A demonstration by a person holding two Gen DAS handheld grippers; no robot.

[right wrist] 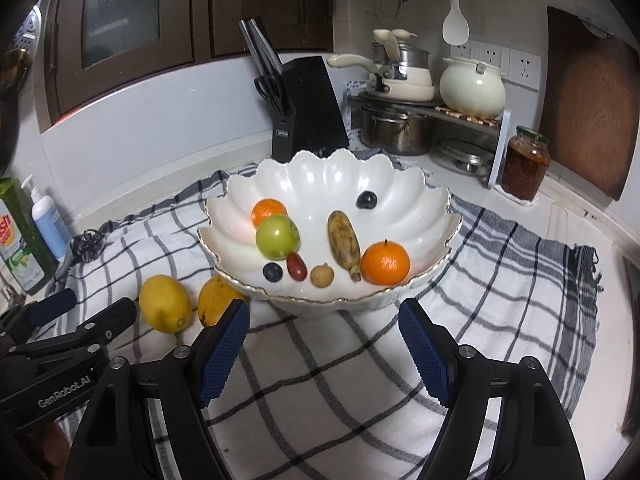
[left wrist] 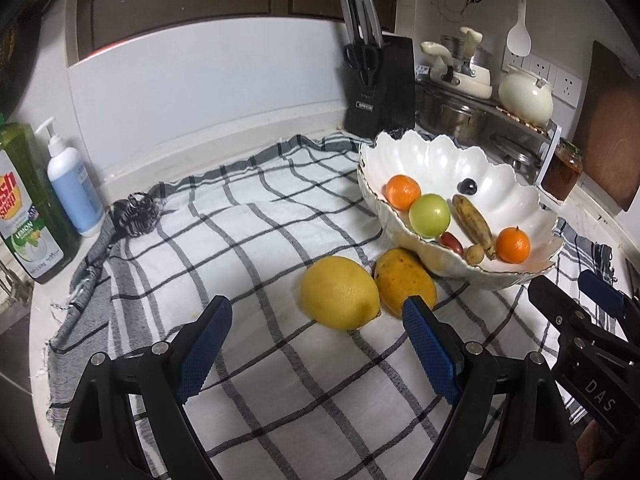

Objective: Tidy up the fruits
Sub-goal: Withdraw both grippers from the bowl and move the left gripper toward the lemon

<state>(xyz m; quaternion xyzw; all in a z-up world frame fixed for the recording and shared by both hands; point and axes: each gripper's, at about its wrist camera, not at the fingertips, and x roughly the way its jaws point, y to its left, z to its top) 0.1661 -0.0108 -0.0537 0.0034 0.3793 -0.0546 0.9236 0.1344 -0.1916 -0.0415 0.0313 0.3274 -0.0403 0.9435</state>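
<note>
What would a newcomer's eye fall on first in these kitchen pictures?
The scalloped white bowl on the checked cloth, holding two oranges, a green apple and a browned banana. Beside it on the cloth lie a lemon and a mango.
</note>
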